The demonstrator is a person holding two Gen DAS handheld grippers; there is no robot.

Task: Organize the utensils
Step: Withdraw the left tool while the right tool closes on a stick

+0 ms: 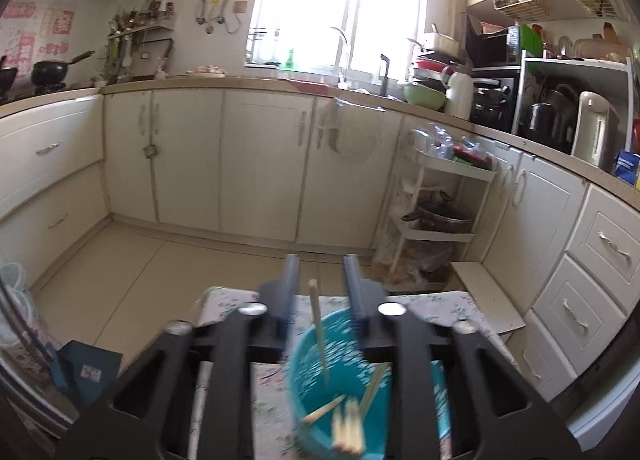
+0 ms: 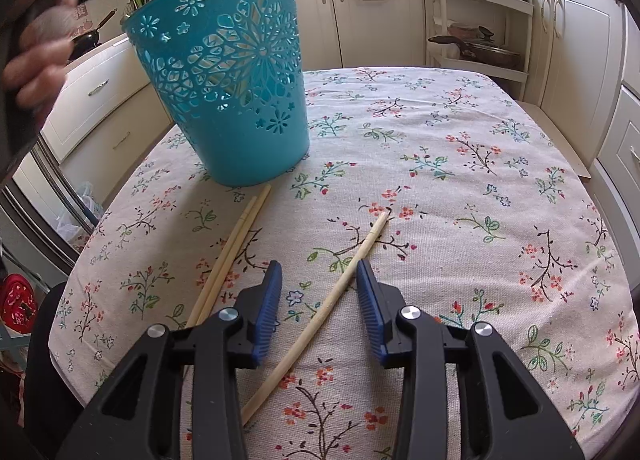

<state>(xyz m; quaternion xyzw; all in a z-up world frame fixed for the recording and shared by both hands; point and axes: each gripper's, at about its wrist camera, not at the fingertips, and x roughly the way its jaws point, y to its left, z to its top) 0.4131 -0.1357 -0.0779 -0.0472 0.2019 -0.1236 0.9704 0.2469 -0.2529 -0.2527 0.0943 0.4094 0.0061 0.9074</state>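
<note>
While my left hand-held gripper [image 1: 320, 292] hangs open over the blue basket [image 2: 224, 79], several chopsticks [image 1: 348, 424] already lie inside; my right hand-held gripper [image 2: 318, 300], jaws apart, straddles one chopstick [image 2: 340, 288] on the desk [image 2: 480, 179]; two more chopsticks [image 2: 232, 252] remain beside it.

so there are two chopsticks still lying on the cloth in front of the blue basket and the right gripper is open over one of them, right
Not quite: three chopsticks remain on the floral tablecloth, not two. The right wrist view shows a pair of chopsticks lying side by side just in front of the blue basket, plus a single chopstick. The rest holds: the right gripper is open, with its fingers either side of that single chopstick.
</note>
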